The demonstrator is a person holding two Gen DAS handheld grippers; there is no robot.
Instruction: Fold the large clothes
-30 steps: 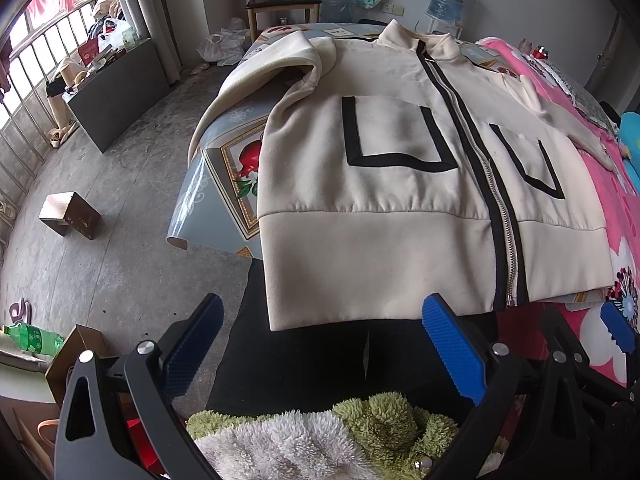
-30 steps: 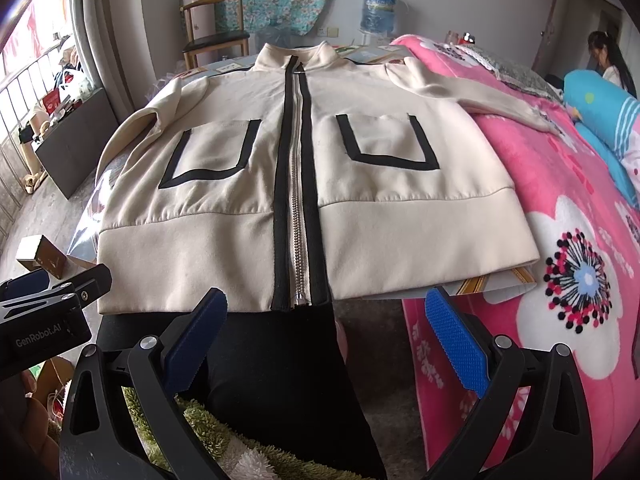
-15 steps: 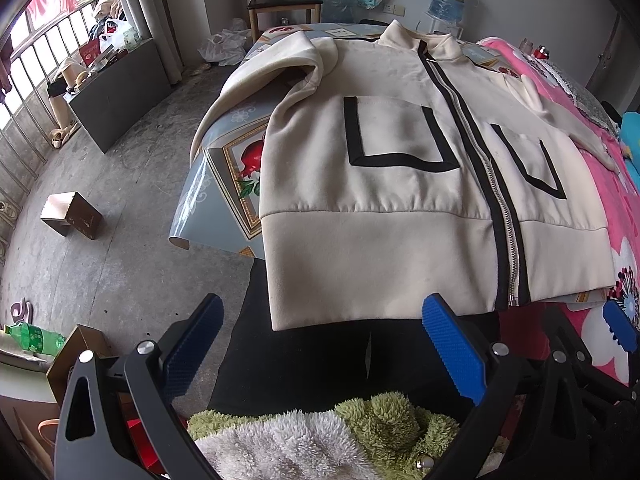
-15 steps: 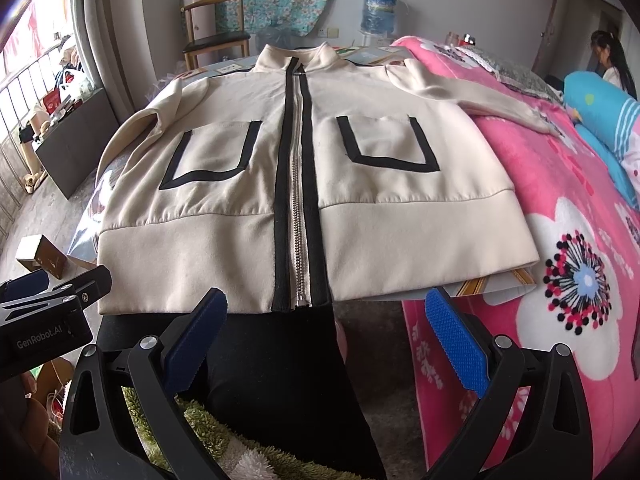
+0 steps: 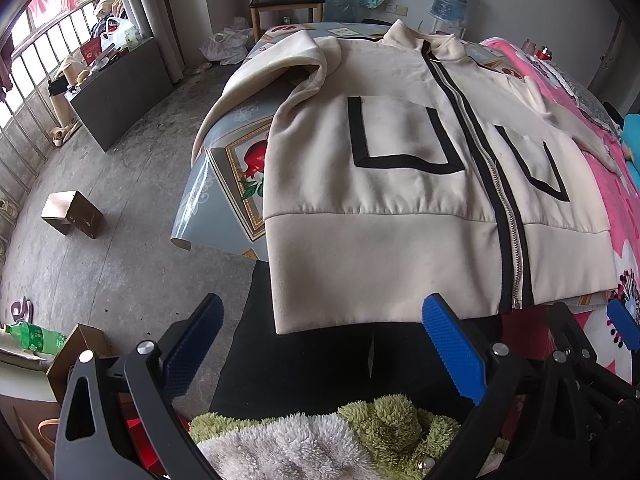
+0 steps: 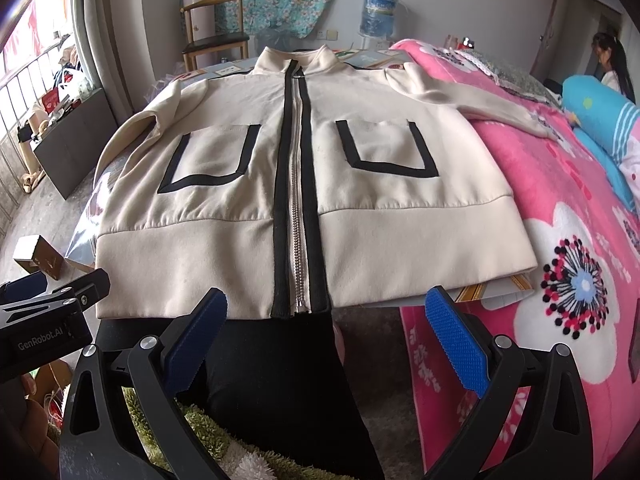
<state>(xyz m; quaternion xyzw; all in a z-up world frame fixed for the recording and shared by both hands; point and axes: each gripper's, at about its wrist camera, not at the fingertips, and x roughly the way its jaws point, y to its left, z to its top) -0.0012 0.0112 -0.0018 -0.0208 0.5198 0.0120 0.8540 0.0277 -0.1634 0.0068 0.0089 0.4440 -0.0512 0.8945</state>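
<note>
A cream zip-up jacket (image 5: 400, 208) with black trim and two black-outlined pockets lies flat, front up, collar far from me; it also shows in the right wrist view (image 6: 304, 184). Its left sleeve (image 5: 256, 76) hangs off the table side, its right sleeve (image 6: 472, 96) stretches onto the pink blanket. My left gripper (image 5: 324, 344) is open and empty, just short of the hem's left part. My right gripper (image 6: 324, 340) is open and empty, just short of the hem at the zipper's end.
The jacket lies on a table with a patterned blue cover (image 5: 224, 168) beside a pink flowered bed (image 6: 580, 240). A wooden chair (image 5: 280, 0) and water bottle (image 6: 376, 12) stand at the back. A small box (image 5: 72, 216) sits on the concrete floor. A person (image 6: 612, 64) sits far right.
Both grippers have barely shifted and stay open. The jacket has not moved.
</note>
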